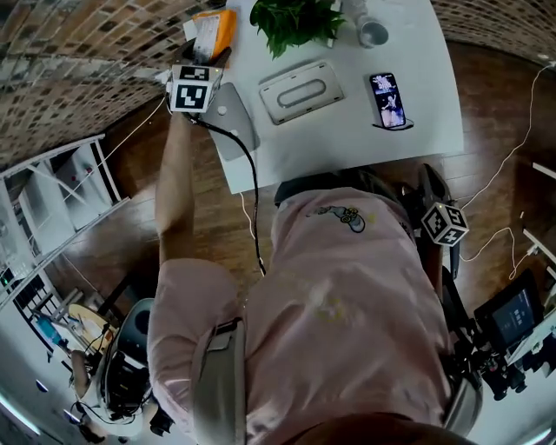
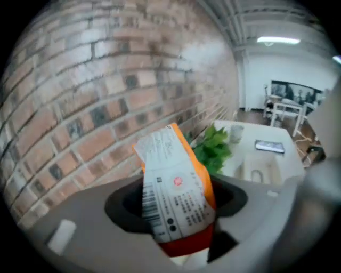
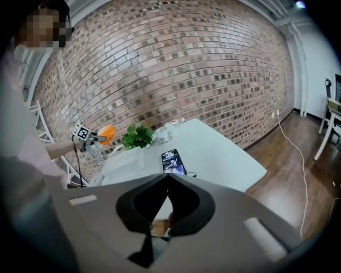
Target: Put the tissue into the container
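The brick wall (image 3: pixel 176 69) was the largest thing, standing behind the white table (image 1: pixel 347 139). The table's far edge was cut off at the top of the head view. The person's pink shirt (image 1: pixel 347 304) filled the lower half of that view.

The left gripper (image 2: pixel 178 224) was stretched out over the table's far-left corner, close to the wall. Its jaws were clamped on the tissue pack (image 2: pixel 176 186), orange w/ a white printed label. The pack's lower end was hidden btw. the jaws and the print was too blurred to read.

The right gripper (image 3: pixel 168 178) hung low at the person's right side, well apart from the table, w/ jaws closed together and nothing btw. them. In the head view only its marker cube showed.

The container (image 1: pixel 300 89), a white oblong box w/ a slot in its lid, lay flat on the table. The pack was not in it, i.e. up in the air to its left and apart from it.

Behind the container stood a green plant (image 1: pixel 295 22), partly cut off at the top. A phone (image 1: pixel 387 100) w/ a lit screen lay to the container's right, not touching it. A small cup (image 1: pixel 372 33) stood beside the plant; its contents could not be made out.
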Tool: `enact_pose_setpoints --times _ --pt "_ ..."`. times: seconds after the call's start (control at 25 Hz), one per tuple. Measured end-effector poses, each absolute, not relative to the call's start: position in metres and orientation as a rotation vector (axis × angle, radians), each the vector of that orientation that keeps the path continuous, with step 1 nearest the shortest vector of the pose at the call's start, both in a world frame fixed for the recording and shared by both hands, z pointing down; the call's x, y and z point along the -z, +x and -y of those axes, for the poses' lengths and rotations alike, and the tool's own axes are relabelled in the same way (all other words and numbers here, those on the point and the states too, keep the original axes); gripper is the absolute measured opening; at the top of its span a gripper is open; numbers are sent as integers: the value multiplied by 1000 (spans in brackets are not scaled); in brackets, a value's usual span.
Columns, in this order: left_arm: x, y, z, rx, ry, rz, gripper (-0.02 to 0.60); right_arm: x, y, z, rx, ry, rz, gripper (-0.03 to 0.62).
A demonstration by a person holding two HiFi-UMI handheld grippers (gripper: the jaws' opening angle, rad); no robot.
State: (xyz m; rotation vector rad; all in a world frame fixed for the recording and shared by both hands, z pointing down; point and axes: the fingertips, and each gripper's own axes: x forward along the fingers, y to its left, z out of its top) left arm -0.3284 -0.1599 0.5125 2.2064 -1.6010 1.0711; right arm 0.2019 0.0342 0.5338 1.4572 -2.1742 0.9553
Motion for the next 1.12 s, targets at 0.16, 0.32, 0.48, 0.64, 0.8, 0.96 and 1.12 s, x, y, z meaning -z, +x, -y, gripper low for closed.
enact_pose_setpoints --times 0.16,0.32,0.48,0.64,0.8,0.96,1.12 --pt "-448 -223 96 -1140 2702 1229 309 -533 193 -13 -922 1355 2244 2" --pt "-495 -163 80 -1465 2737 1019 314 -535 186 -4 -905 1298 2302 2" --pt "-554 -126 72 -1604 2715 819 319 -540 198 -12 -923 1303 2317 2" --pt "-599 -108 61 -1738 2687 616 326 -551 234 -21 -1030 1385 2295 2" --pt "-625 -103 59 -1785 2656 528 368 -555 265 -23 -1118 1445 2295 2" --pt "-583 -106 71 -1580 2648 751 577 -559 281 -15 -1172 1422 2327 2" --pt "-490 -113 77 -1275 2634 1144 580 -542 289 7 -1188 1409 2378 3"
